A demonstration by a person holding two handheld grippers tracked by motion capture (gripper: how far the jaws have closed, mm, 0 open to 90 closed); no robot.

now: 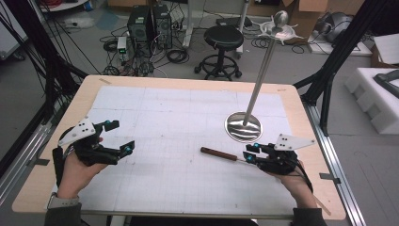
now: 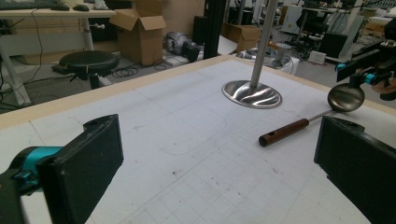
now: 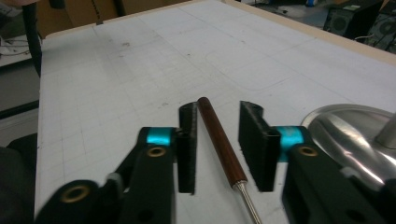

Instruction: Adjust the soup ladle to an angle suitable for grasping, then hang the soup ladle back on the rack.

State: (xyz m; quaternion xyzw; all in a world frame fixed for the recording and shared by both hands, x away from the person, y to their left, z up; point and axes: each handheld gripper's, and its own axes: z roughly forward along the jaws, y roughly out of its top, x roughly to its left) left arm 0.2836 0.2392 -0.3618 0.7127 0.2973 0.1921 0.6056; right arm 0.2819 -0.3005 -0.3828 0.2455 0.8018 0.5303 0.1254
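The ladle (image 1: 221, 154) lies flat on the table (image 1: 155, 122), just beside the shiny stand (image 1: 243, 126). The right gripper (image 3: 217, 140) hangs over its brown wooden handle with jaws apart, one on each side, not squeezing; to pick it up well, go down straight and close gently on the wood. The left gripper (image 2: 219, 163) waits wide open, holding nothing.

You find no readable text, label, brand, number or sign here: the white gridded mat (image 1: 179, 117) on the tabletop (image 1: 70, 113) carries only ruled lines, and the cardboard boxes (image 2: 140, 35) behind show no legible print.
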